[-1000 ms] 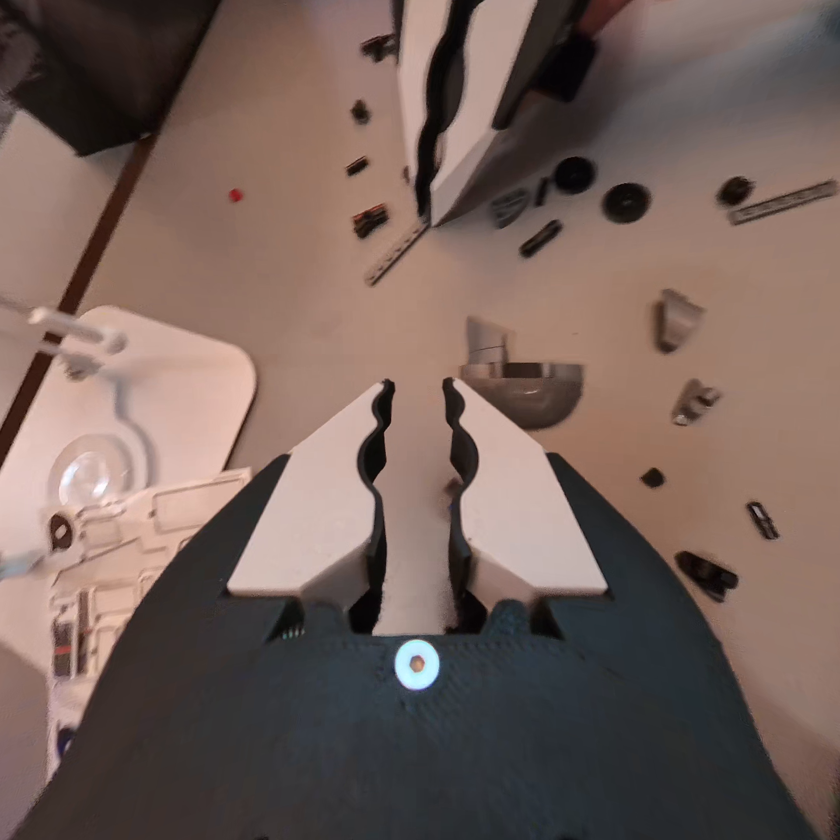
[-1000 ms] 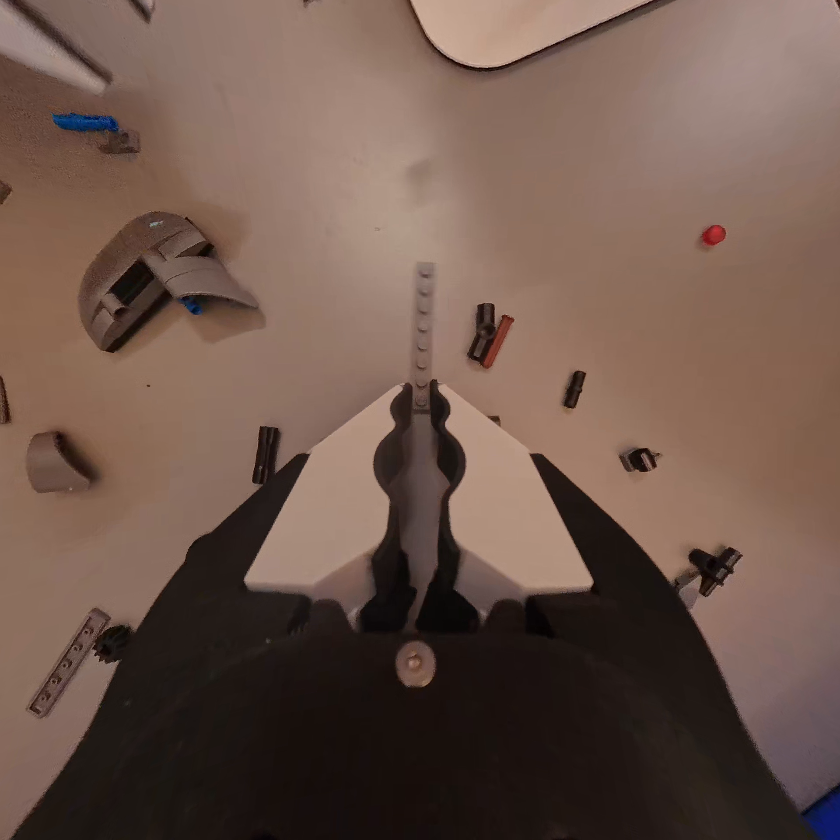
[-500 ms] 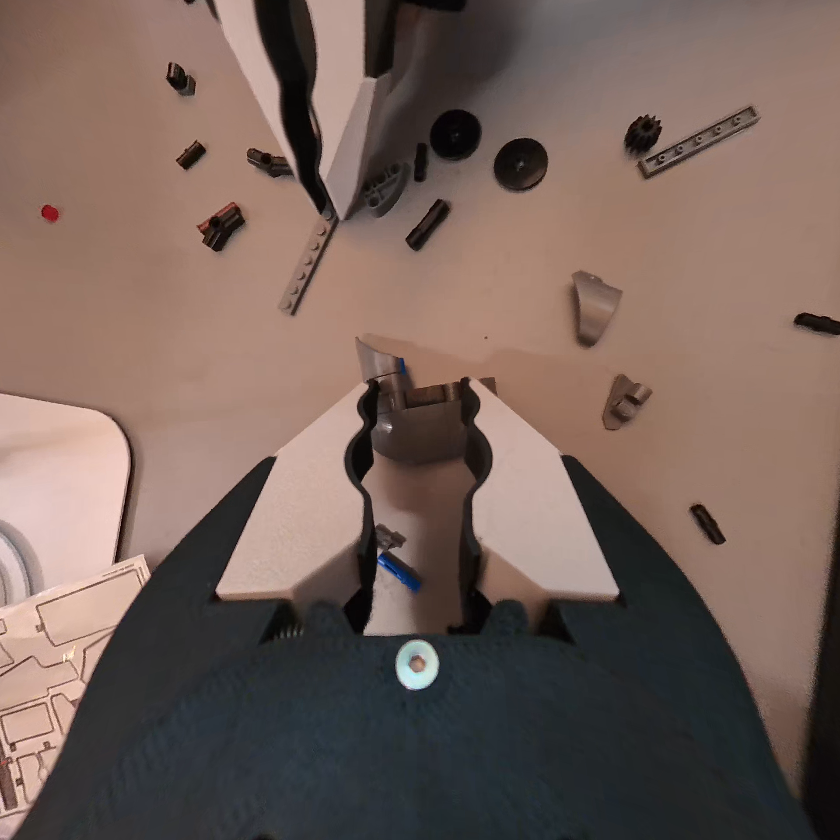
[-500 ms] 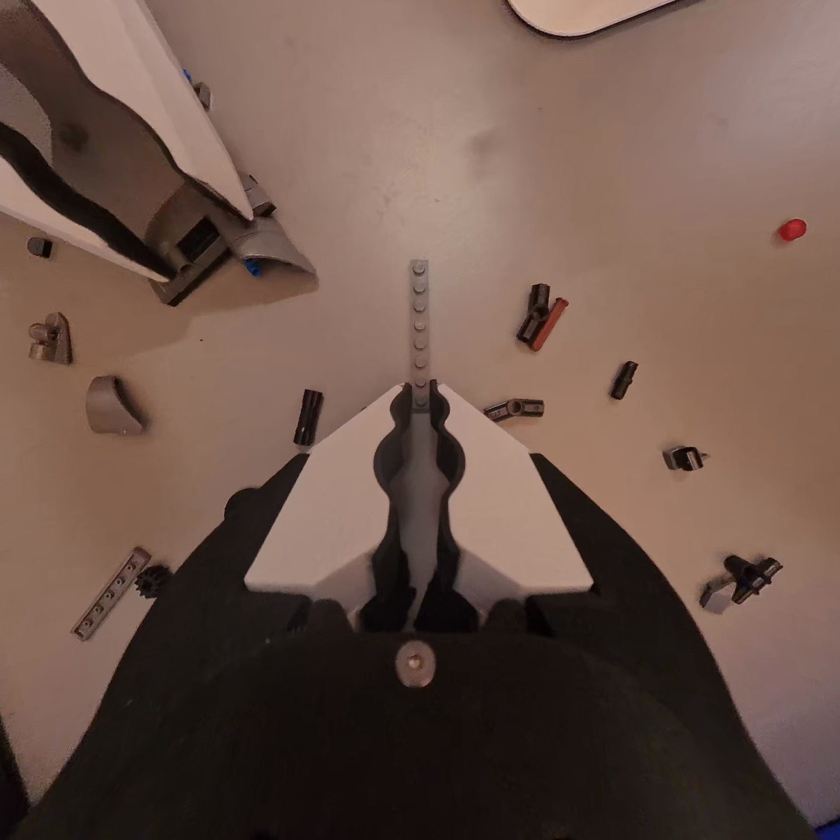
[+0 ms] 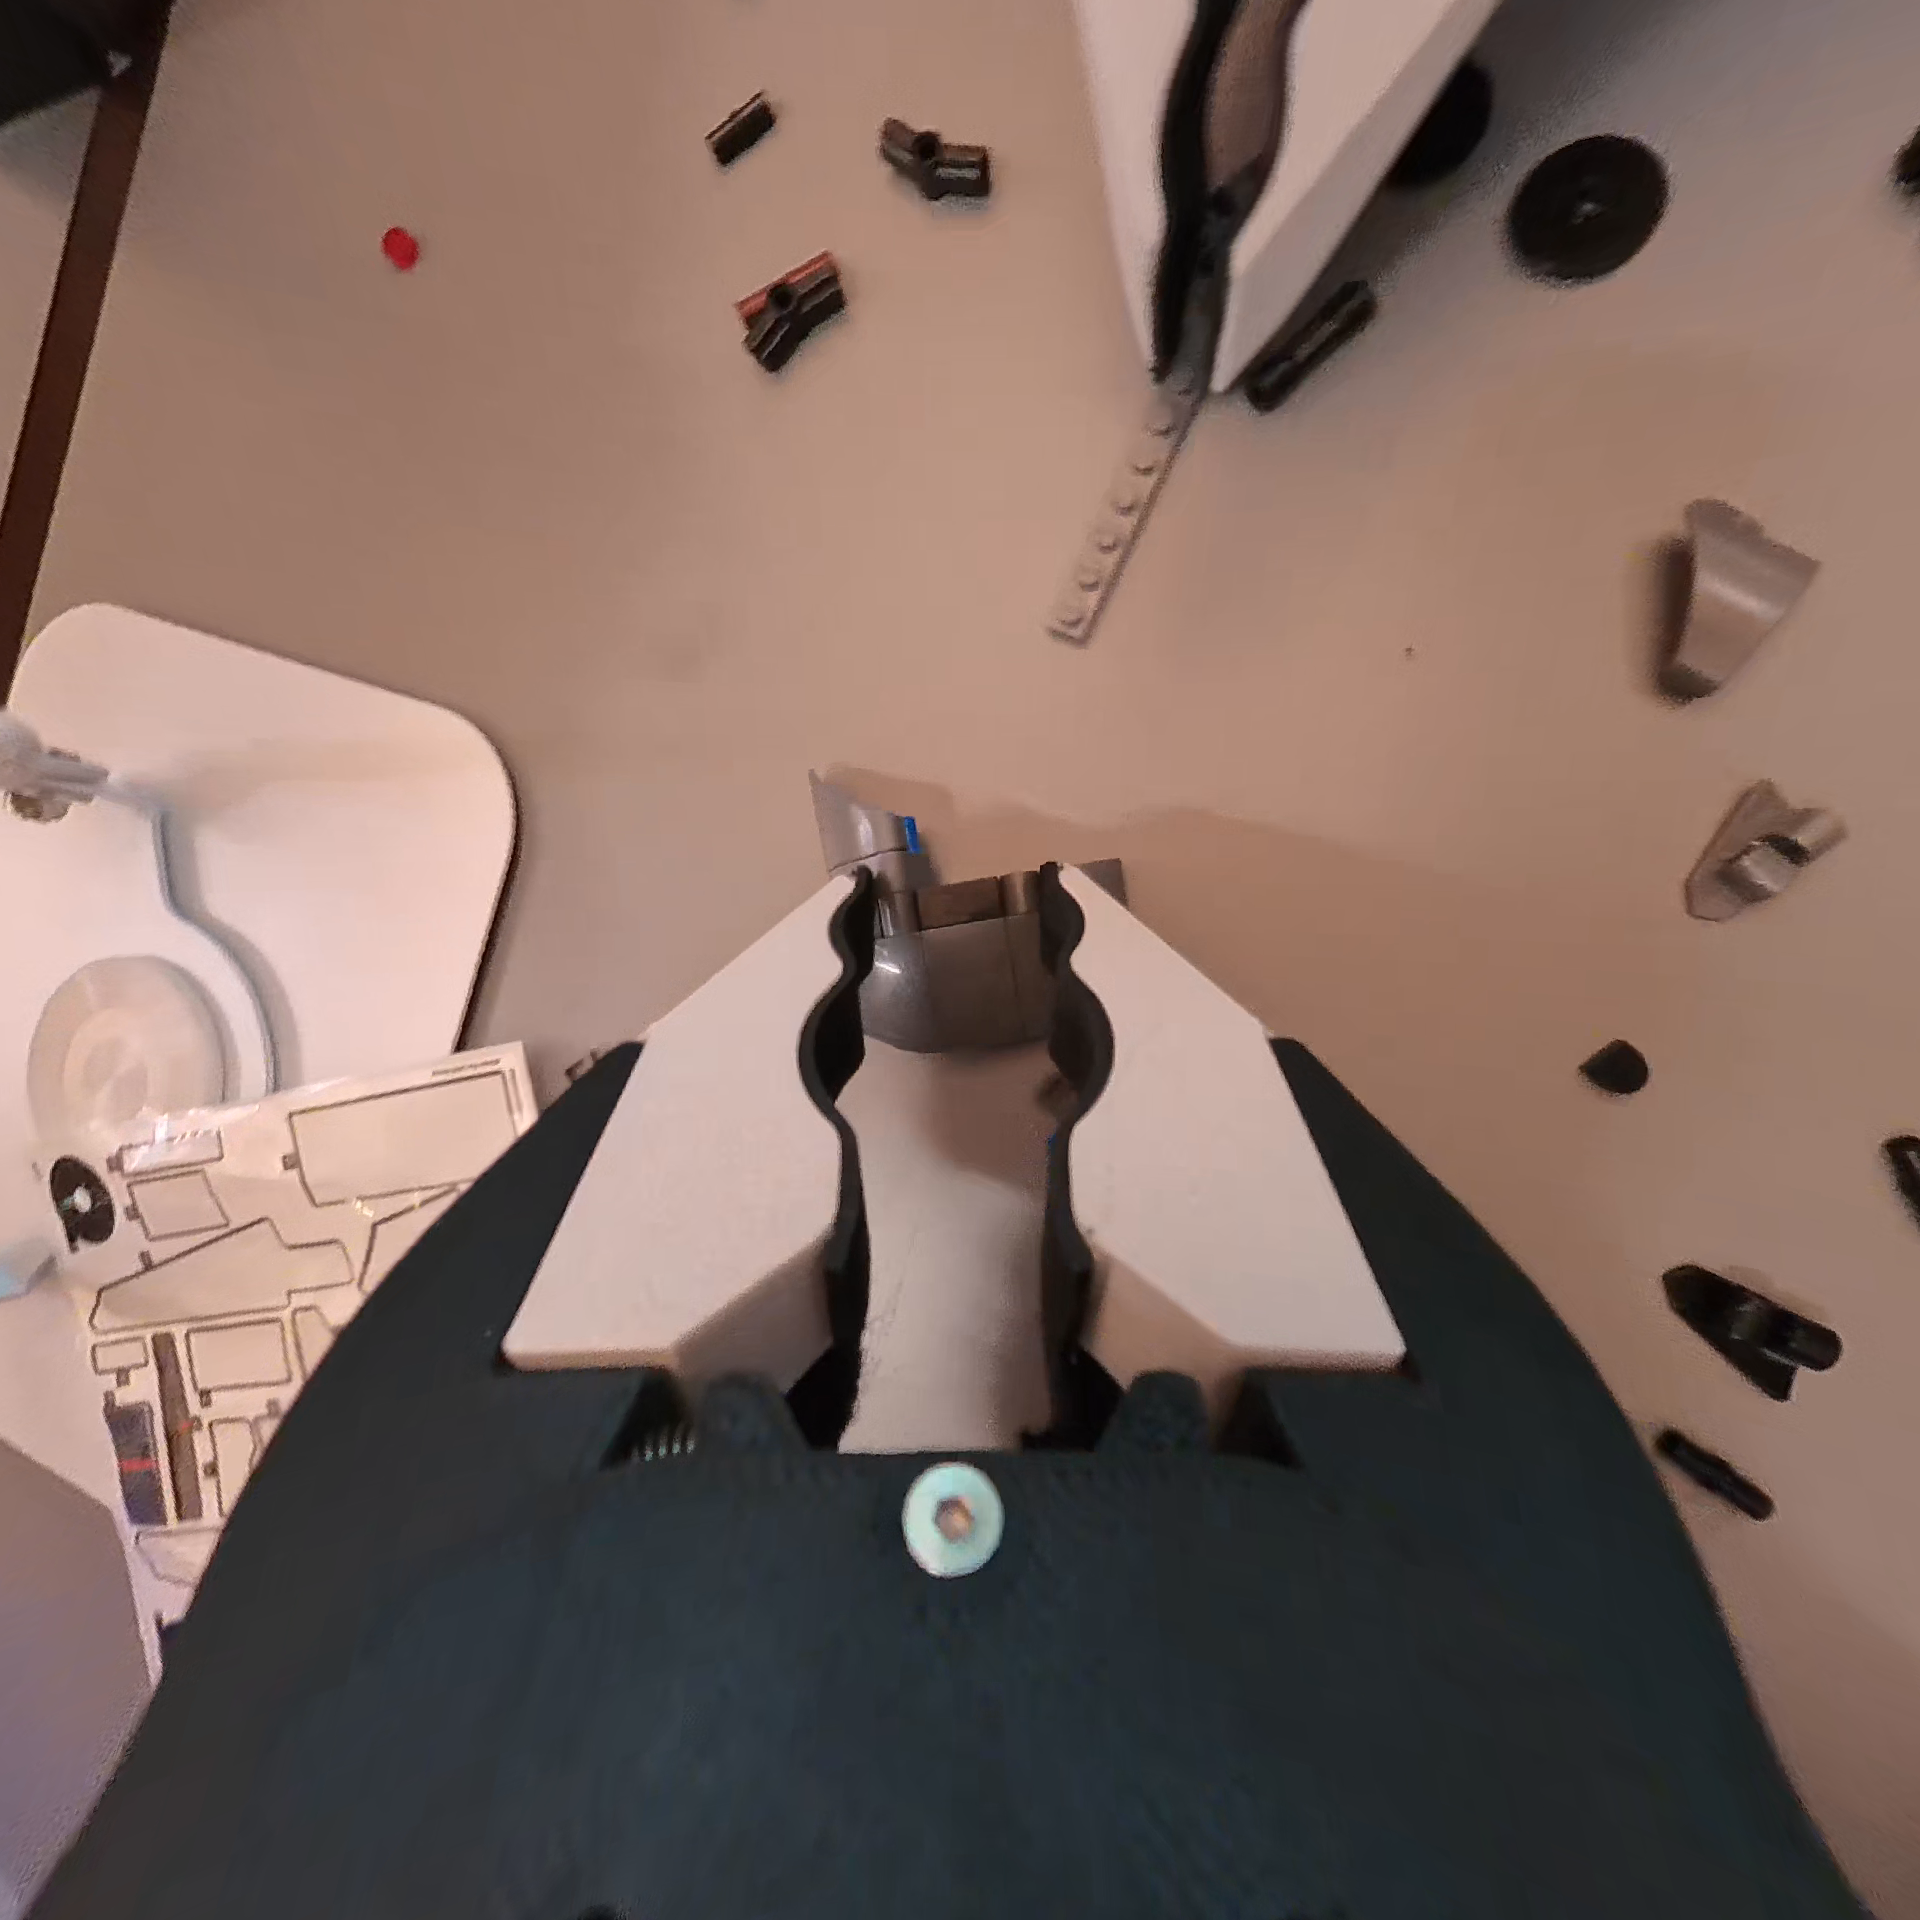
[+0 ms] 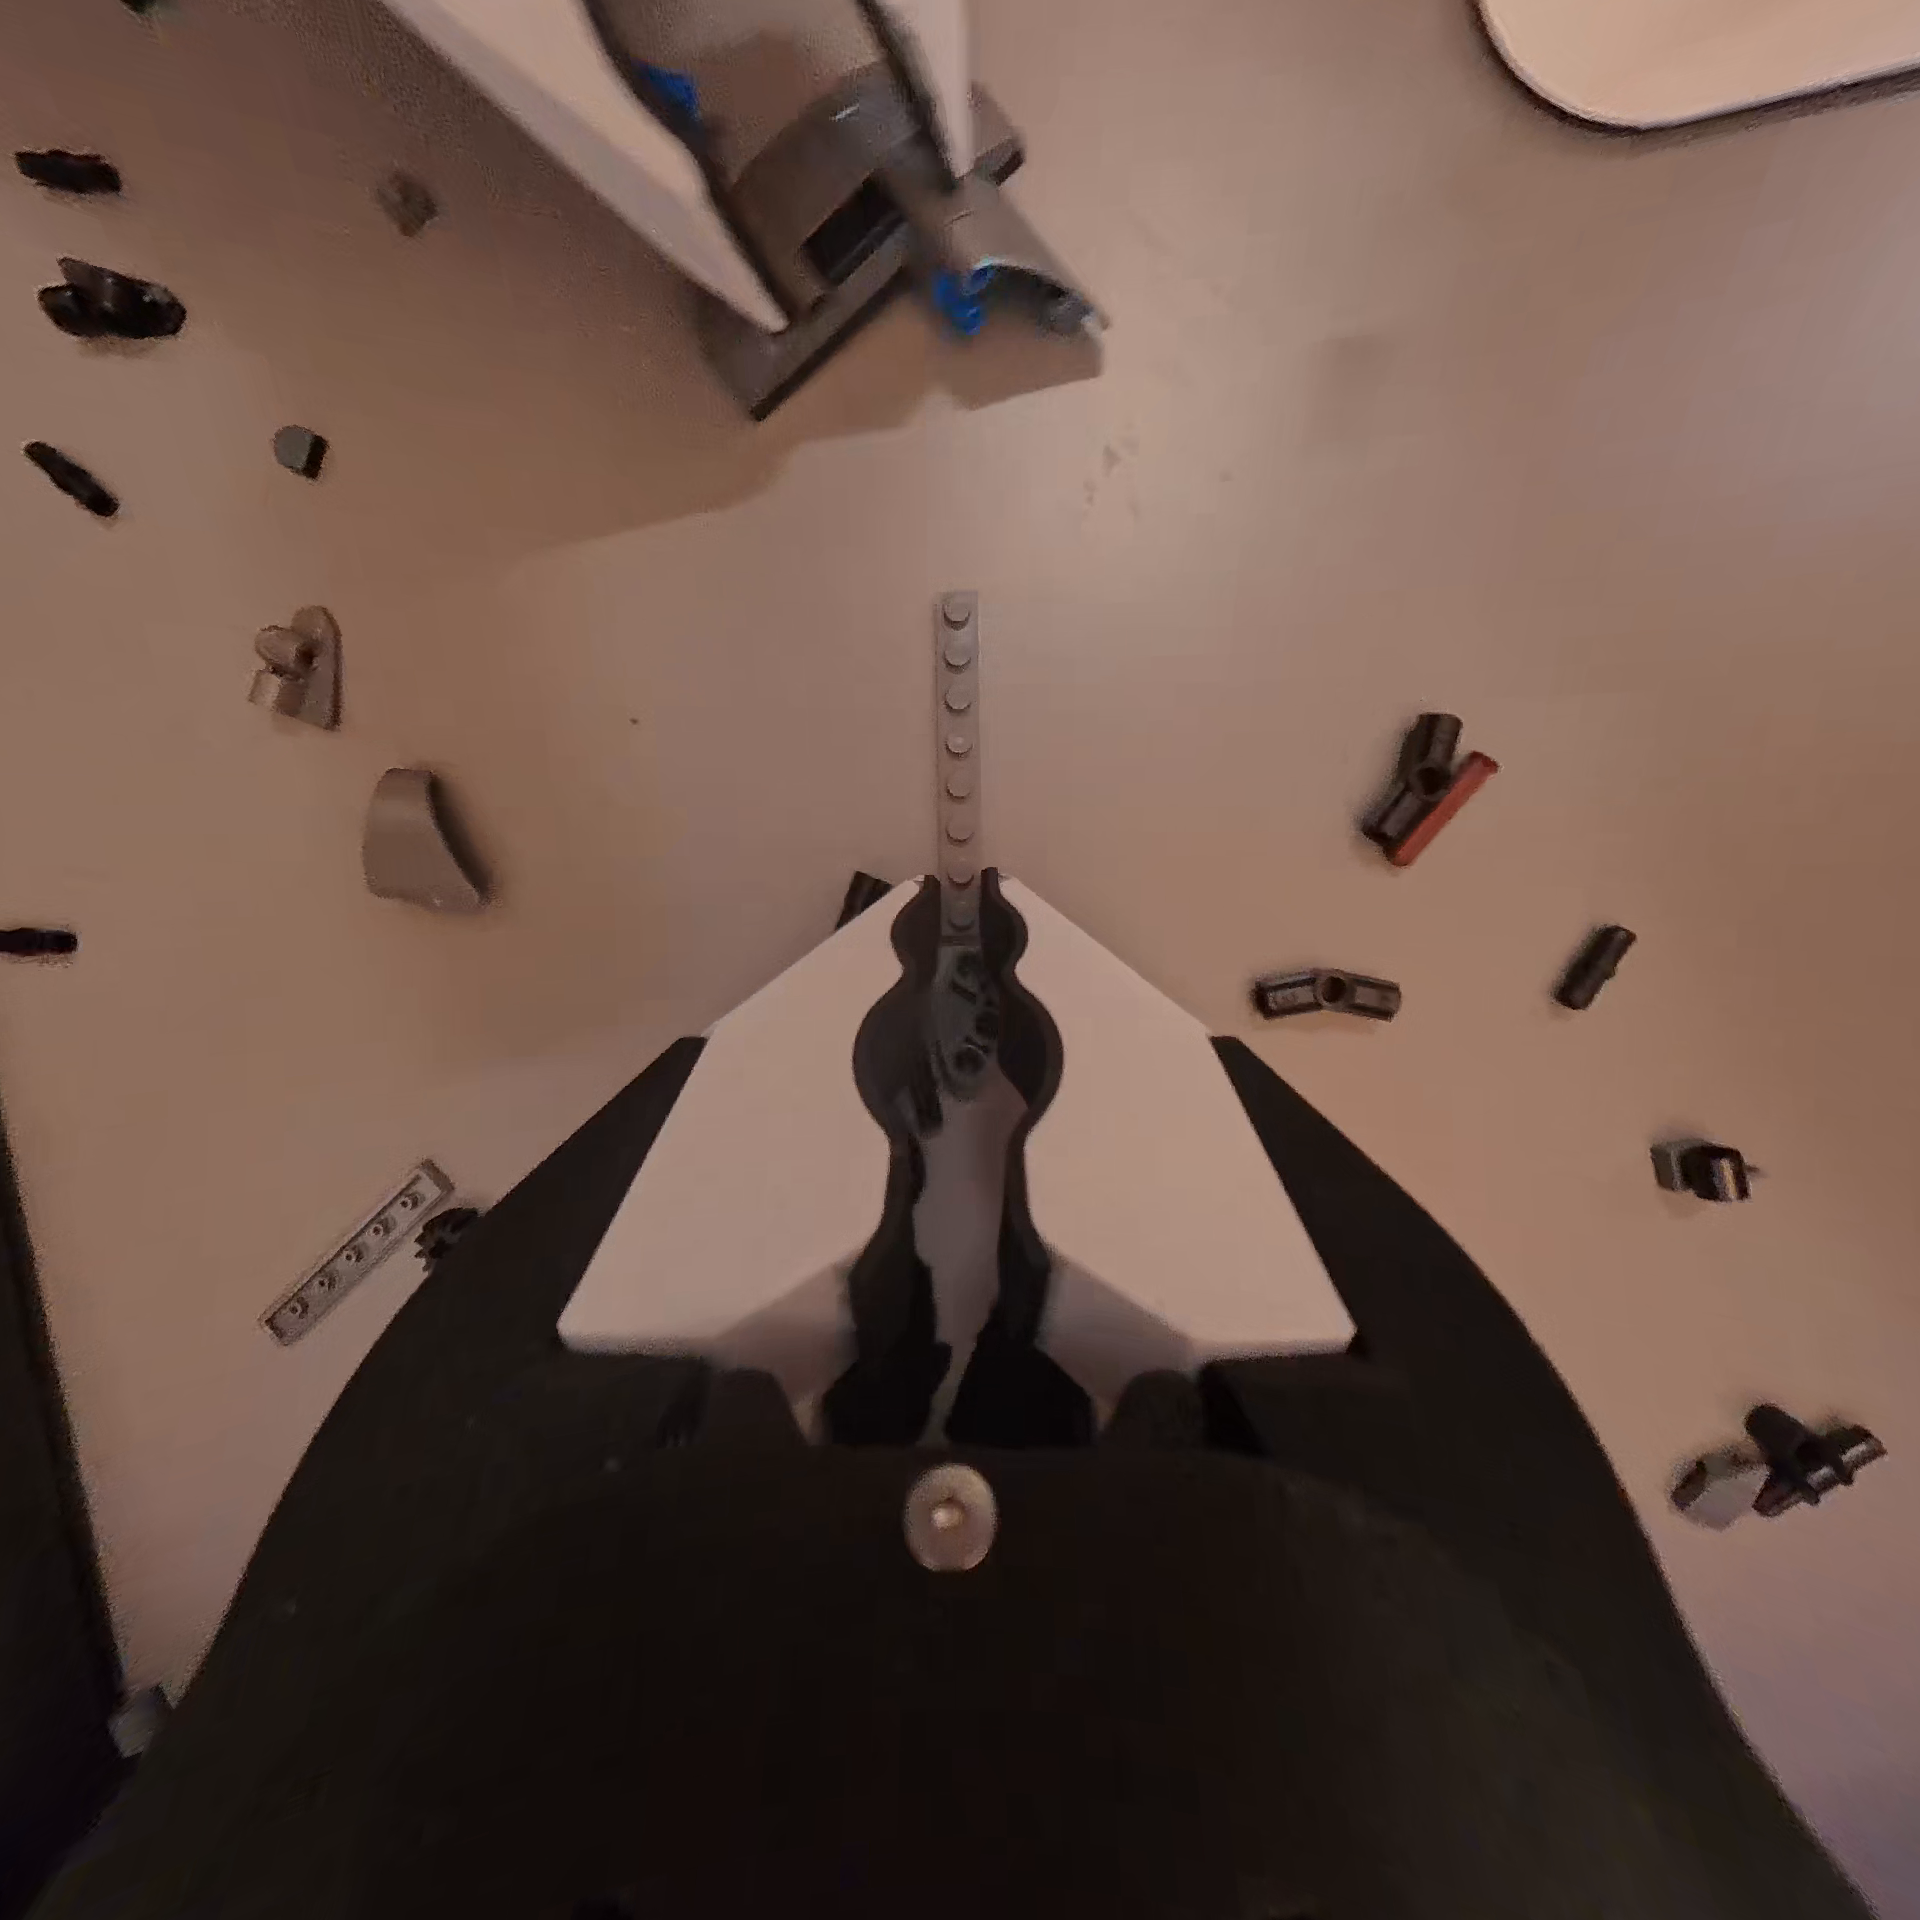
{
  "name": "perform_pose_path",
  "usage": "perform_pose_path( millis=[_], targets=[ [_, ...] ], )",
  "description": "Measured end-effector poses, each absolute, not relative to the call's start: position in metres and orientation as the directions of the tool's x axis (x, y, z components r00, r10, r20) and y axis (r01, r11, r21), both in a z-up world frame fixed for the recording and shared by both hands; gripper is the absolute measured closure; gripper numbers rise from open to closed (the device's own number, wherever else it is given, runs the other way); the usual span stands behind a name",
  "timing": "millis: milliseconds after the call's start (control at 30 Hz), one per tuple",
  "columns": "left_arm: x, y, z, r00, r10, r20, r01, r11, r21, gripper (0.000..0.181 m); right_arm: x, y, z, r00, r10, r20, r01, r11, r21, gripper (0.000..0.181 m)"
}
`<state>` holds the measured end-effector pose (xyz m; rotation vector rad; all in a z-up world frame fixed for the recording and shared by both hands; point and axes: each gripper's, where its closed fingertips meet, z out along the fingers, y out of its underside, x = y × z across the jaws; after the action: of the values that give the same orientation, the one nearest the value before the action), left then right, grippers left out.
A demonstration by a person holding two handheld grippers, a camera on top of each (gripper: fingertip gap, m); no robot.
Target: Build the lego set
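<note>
Two grippers work over a beige tabletop [image 5: 623, 499] strewn with small plastic pieces. The left gripper [image 5: 956, 883] has its white fingers [image 5: 727, 1122] pressed against both sides of a dark grey, rounded lego assembly [image 5: 961, 977] with a blue pin at its far left edge, so it grips that assembly at the fingertips. The right wrist view shows the same assembly [image 6: 831, 218] far and left of centre, clamped between the left gripper's fingers.

The right gripper [image 6: 958, 883] is closed on one end of a long, thin grey studded lego plate [image 6: 958, 727], which sticks straight out past the fingertips toward the far side. In the left wrist view this plate [image 5: 1127, 509] slants down from the right gripper [image 5: 1184, 364] at the far right.

Loose parts lie around: a small red round stud [image 5: 397, 249] at far left, a black-and-red connector [image 5: 792, 310], a black wheel disc [image 5: 1588, 206], and two curved grey shell pieces [image 5: 1714, 603] on the right. At near left, a printed sticker sheet [image 5: 291, 1226] overlaps a white rounded-corner tray [image 5: 343, 748].
</note>
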<state>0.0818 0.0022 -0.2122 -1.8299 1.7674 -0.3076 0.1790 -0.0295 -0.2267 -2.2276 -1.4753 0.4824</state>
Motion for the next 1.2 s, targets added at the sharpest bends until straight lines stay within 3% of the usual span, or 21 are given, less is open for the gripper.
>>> perform_pose_path(
  millis=[433,567,700,767,933,1200],
  targets=[
    [0.067,0.027,-0.205,0.219,-0.94,-0.262,-0.834,-0.041,-0.55,0.154,0.149,-0.049,-0.222,0.26,0.963,-0.074,0.797,-0.258,-0.547,0.173],
    [0.068,0.029,-0.201,0.229,-0.932,-0.281,-0.827,-0.034,-0.561,0.156,0.172,-0.021,-0.195,0.397,0.918,0.006,0.721,-0.307,-0.622,0.159],
    [0.07,0.028,-0.198,0.226,-0.929,-0.292,-0.826,-0.024,-0.563,0.157,0.225,0.019,-0.128,0.654,0.749,0.105,0.504,-0.328,-0.799,0.159],
    [0.071,0.027,-0.198,0.223,-0.93,-0.293,-0.826,-0.021,-0.563,0.157,0.26,0.027,-0.104,0.748,0.642,0.165,0.452,-0.312,-0.835,0.161],
    [0.074,0.026,-0.199,0.219,-0.929,-0.298,-0.829,-0.016,-0.56,0.157,0.317,0.026,-0.094,0.847,0.488,0.212,0.422,-0.372,-0.827,0.16],
    [0.073,0.028,-0.197,0.232,-0.925,-0.3,-0.823,-0.023,-0.567,0.158,0.318,0.015,-0.114,0.827,0.525,0.2,0.476,-0.464,-0.747,0.158]
  ],
)
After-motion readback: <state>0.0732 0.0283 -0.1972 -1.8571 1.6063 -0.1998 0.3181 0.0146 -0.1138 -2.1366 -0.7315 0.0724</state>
